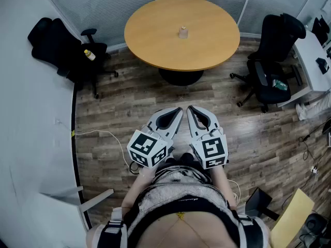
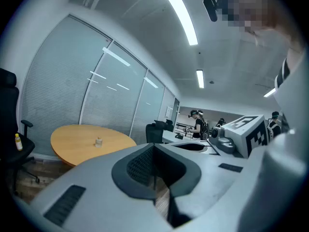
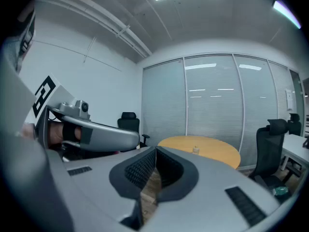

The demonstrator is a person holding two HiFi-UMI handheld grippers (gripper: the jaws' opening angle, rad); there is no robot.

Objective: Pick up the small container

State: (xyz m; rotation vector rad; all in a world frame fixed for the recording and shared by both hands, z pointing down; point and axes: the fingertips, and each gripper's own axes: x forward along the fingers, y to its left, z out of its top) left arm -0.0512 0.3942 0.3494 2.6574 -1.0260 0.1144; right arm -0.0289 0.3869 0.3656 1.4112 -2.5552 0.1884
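Evidently the approach is not yet under way: the small container (image 1: pixel 183 32) stands near the middle of the round counter (image 1: pixel 155 40), well apart from both grippers. The left gripper (image 1: pixel 177 111) and right gripper (image 1: pixel 190 110) sit close to the person's body, jaws clenched on nothing. The next move calls for stepping closer and opening one pair. The container looks upright, with its long axis vertical and its narrower top up.
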